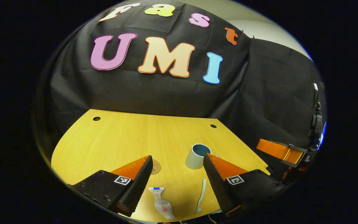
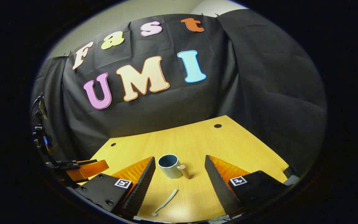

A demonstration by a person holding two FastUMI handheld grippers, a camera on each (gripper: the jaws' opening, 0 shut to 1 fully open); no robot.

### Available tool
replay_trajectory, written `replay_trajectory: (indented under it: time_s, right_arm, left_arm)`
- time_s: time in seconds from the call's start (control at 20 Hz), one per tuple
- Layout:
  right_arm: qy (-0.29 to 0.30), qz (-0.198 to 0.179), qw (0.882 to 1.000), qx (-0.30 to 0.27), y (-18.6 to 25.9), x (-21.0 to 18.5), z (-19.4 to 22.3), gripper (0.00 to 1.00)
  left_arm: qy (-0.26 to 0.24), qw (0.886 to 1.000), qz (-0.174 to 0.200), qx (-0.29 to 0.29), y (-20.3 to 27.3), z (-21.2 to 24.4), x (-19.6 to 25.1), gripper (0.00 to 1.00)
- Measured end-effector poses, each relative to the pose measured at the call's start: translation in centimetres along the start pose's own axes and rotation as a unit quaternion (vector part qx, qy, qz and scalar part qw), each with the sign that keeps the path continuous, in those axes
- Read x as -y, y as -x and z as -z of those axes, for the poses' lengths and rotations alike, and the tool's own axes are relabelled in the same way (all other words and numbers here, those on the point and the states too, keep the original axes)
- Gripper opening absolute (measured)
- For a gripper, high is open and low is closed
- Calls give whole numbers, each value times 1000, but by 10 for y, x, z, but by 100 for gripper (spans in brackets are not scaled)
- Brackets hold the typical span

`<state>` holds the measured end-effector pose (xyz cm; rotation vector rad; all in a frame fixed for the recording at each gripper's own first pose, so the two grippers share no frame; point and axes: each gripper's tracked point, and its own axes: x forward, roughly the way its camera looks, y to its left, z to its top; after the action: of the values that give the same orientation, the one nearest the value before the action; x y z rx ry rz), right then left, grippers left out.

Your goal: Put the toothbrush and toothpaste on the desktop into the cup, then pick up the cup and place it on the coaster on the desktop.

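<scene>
On the desktop [image 1: 110,140]: both grippers gape wide, holding nothing.
Toothpaste [image 1: 162,203] and toothbrush [image 1: 201,194] lie near the left gripper [image 1: 176,186]; cup [image 2: 170,165] stands upright beyond the right gripper [image 2: 179,186].

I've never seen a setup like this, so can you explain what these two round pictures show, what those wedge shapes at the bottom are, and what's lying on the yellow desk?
There is no robot arm here. A person holds a two-finger tool in each hand, and each tool carries a wide-angle camera looking forward along its own fingers. Those fingers are the wedges at the bottom.

The left gripper view comes from the left tool; the right gripper view comes from the right tool. Both are open and hold nothing.

On the wooden desk stands a cup with a wooden handle. Nearer the camera lie a pale toothbrush and a small toothpaste tube. A round coaster peeks out beside the left tool's finger. At the right edge of the left gripper view, the other tool shows farther off.
</scene>
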<state>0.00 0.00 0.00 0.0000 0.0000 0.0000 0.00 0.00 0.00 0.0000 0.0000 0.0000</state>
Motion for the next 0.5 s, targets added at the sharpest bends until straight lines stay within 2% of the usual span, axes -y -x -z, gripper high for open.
replay_trajectory:
  time_s: [0.5]
  right_arm:
    - [15, -9, 1000, -19, -1, 2, 10, 98]
  left_arm:
    - [8, 1000, -19, -18, 0, 12, -5, 95]
